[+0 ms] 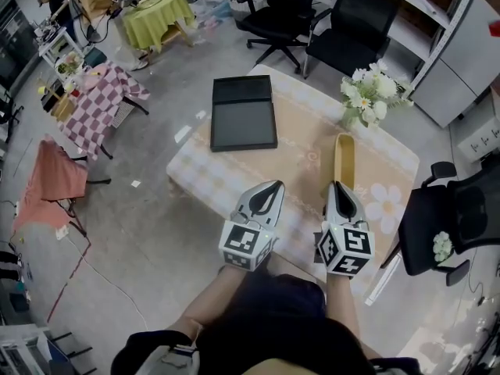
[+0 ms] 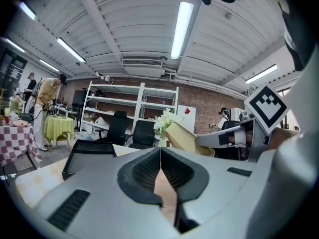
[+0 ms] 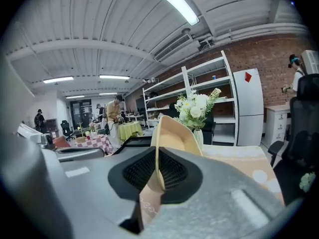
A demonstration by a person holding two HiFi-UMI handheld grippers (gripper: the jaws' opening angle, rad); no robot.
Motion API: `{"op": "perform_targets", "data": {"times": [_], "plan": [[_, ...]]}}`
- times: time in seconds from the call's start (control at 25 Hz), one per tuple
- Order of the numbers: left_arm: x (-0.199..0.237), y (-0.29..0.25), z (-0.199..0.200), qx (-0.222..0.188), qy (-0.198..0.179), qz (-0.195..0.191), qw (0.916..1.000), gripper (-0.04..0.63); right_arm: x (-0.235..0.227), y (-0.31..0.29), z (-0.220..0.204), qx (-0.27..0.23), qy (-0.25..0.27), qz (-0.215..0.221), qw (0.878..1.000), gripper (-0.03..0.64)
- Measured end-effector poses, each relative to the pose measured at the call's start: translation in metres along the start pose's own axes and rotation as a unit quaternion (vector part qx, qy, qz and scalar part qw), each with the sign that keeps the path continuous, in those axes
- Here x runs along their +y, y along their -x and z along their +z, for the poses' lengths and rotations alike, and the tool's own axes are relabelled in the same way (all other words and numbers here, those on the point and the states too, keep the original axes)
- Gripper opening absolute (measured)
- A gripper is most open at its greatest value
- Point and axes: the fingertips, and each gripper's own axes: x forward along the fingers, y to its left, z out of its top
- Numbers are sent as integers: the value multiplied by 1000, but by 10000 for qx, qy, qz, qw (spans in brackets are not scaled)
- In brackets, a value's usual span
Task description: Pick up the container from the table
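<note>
Gripping the container (image 3: pixel 172 133) by one thin wall, the right tongs (image 3: pixel 158 171) stand only narrowly apart, with a ribbed pad pressed against each face of that wall. In the right gripper view, the container is a tan, shallow tray. It projects up and away from the tongs at centre frame, turned on edge, with its hollow side facing right.

In the head view, the right tongs (image 1: pixel 341 186) sit at lower centre-right. The container (image 1: pixel 344 158) extends from their tips toward the top of the frame and is seen edge-on as a narrow yellow strip above the counter (image 1: pixel 305 143). In the left gripper view, the container (image 2: pixel 187 138) appears right of centre, tilted and raised clear of the counter surface.

The left tongs (image 2: pixel 160 156) are fully together, the pads meeting along one line with nothing between them. In the head view, the left tongs (image 1: pixel 269 187) sit at lower centre, beside the right tongs, and touch no object.

A black case (image 1: pixel 243 116) lies flat on the counter at upper centre, well apart from both tongs. Flowers (image 1: pixel 371 92) stand at the counter's upper right, near the far end of the container.
</note>
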Motion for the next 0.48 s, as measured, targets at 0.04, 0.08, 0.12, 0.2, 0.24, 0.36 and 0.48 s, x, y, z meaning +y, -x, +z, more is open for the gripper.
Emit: {"op": "perform_targets", "data": {"times": [0.04, 0.08, 0.12, 0.2, 0.24, 0.36, 0.48], "plan": [[-3, 2, 2, -25, -18, 2, 10000, 12, 1, 5, 1, -63, 31, 28, 10000, 23], [-6, 5, 3, -50, -35, 5, 10000, 12, 1, 10, 2, -129, 55, 57, 9999, 23], [-9, 7, 4, -77, -51, 10, 10000, 12, 2, 15, 2, -206, 70, 88, 9997, 23], [-15, 11, 4, -132, -84, 27, 9999, 12, 2, 25, 2, -382, 86, 146, 9991, 23], [-17, 13, 4, -157, -100, 33, 9998, 12, 2, 29, 2, -462, 89, 171, 9987, 23], [-24, 18, 6, -197, -139, 24, 9997, 12, 1, 37, 1, -528, 66, 184, 9984, 23], [-29, 21, 7, -201, -148, 15, 9997, 12, -1, 43, -2, -491, 29, 167, 9986, 23]]}}
